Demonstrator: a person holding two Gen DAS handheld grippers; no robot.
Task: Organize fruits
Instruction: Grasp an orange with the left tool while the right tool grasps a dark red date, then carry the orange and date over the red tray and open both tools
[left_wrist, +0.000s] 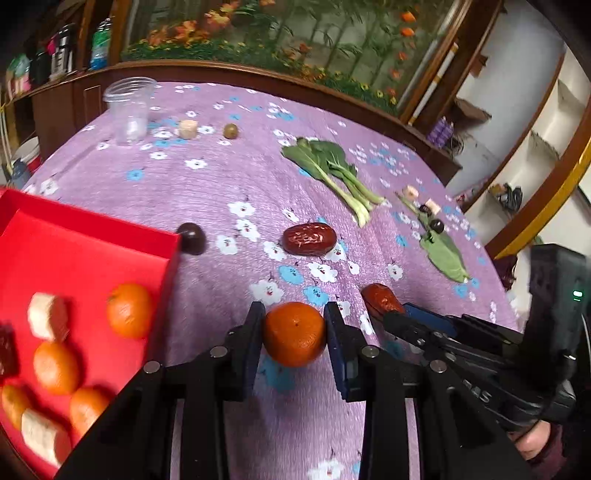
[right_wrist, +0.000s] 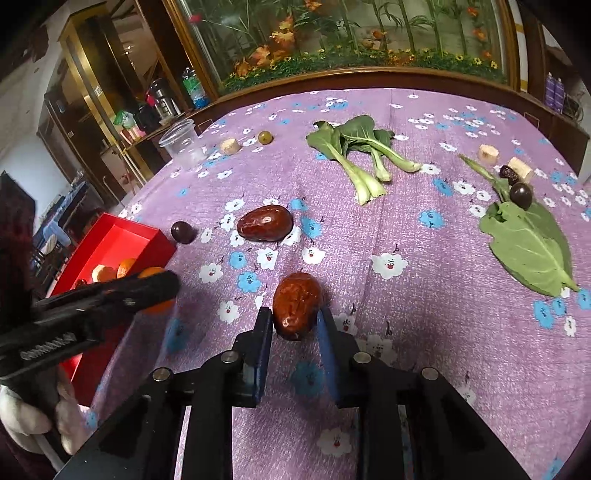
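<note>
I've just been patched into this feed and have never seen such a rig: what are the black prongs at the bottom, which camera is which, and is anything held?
No robot arm here: a person holds a two-finger gripper in each hand, each carrying a camera looking along its fingers. In the left wrist view, the left gripper is shut on a mandarin beside the red tray, which holds more mandarins. In the right wrist view, the right gripper is shut on a red date. The purple floral cloth also carries another date, bok choy, a leaf, dark round fruits and a plastic cup.
</note>
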